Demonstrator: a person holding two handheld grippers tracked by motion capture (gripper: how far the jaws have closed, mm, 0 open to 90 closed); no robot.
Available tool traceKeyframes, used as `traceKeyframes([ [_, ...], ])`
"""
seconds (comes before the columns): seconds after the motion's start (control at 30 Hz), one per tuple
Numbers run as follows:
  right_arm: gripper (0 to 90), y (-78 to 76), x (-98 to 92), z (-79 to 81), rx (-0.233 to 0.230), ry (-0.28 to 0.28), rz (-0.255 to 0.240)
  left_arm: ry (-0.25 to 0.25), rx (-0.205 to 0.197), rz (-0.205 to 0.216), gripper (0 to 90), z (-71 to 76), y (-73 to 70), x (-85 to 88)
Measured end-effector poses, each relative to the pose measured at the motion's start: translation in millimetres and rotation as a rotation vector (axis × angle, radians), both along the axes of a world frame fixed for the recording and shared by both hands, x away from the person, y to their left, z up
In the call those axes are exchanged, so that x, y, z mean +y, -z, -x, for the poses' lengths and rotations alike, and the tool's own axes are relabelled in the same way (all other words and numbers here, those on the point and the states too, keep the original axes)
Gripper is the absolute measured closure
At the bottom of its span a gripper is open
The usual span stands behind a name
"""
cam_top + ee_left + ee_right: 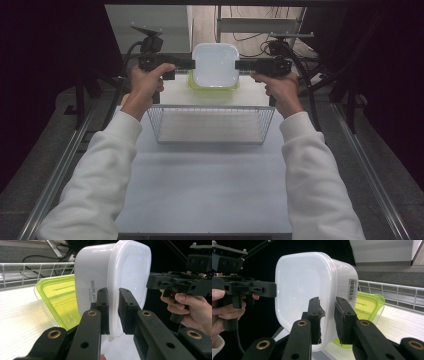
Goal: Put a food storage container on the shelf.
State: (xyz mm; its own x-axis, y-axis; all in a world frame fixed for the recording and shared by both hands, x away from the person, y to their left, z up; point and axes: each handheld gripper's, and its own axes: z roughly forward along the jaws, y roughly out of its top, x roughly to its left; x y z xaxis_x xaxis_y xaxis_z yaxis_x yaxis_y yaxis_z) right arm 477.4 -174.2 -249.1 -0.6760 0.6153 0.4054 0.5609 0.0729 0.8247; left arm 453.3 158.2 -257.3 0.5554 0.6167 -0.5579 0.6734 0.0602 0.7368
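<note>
a white lidded container (215,65) is held up between two grippers, above the far end of the table (210,190).

its rim is clamped on one side by the left gripper (113,312) and on the opposite side by the right gripper (328,320); a yellow-green container (60,302) is seen just behind it, and a wire basket (212,125) nearer the person.

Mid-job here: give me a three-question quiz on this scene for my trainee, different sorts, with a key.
1. True or false: the white container lies inside the wire basket.
2. Which grips the white container's rim? A) left gripper alone B) right gripper alone C) both
3. Fill in: the container under the white one, resting on the table, is ____ in colour.

Key:
1. False; it is held up beyond the basket.
2. C, one on each opposite side.
3. Yellow-green: the green container.
</note>
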Motion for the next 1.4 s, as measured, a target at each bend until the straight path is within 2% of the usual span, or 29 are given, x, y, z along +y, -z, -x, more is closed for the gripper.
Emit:
traceKeyframes([
  [0.1,74.3,2.0,-0.4,-3.5,0.018,0.002,0.001,0.0,0.024,0.005,80.0,-3.5,2.6,-0.4],
  [0.23,74.3,4.9,-0.1,-6.3,0.034,0.006,0.001,-0.01,0.028,-0.004,79.9,-5.7,4.6,-0.8],
  [0.33,74.4,5.8,-0.3,-8.5,0.045,0.001,-0.012,-0.01,0.037,0.004,79.9,-7.8,5.6,0.7],
  [0.47,74.3,6.0,-1.7,-12.8,0.076,-0.005,-0.031,-0.006,0.073,0.023,79.7,-12.5,7.1,2.1],
  [0.73,72.7,7.3,-2.8,-24.4,0.123,-0.013,-0.064,-0.006,0.132,0.089,79.4,-26.3,10.4,7.9],
  [0.87,71.9,6.9,-3.4,-33.0,0.171,-0.015,-0.078,-0.008,0.158,0.117,79.1,-32.3,12.0,9.7],
  [1.0,71.4,7.3,-2.7,-39.2,0.199,-0.007,-0.091,-0.011,0.173,0.139,78.3,-37.4,14.1,11.5],
  [1.13,71.0,9.8,-3.6,-45.9,0.24,0.003,-0.124,-0.025,0.195,0.169,78.0,-43.4,16.8,13.1],
  [1.23,69.9,14.3,-4.8,-52.5,0.291,0.011,-0.155,-0.037,0.213,0.181,78.4,-48.2,19.2,14.3],
  [1.27,69.5,15.4,-4.8,-54.1,0.3,0.018,-0.16,-0.042,0.22,0.173,79.0,-49.7,20.2,14.6],
  [1.33,68.9,18.0,-4.5,-56.7,0.311,0.026,-0.156,-0.037,0.225,0.195,79.7,-52.0,22.7,16.5],
  [1.4,68.8,20.2,-4.9,-58.1,0.323,0.028,-0.178,-0.034,0.224,0.201,80.0,-52.8,23.8,17.3],
])
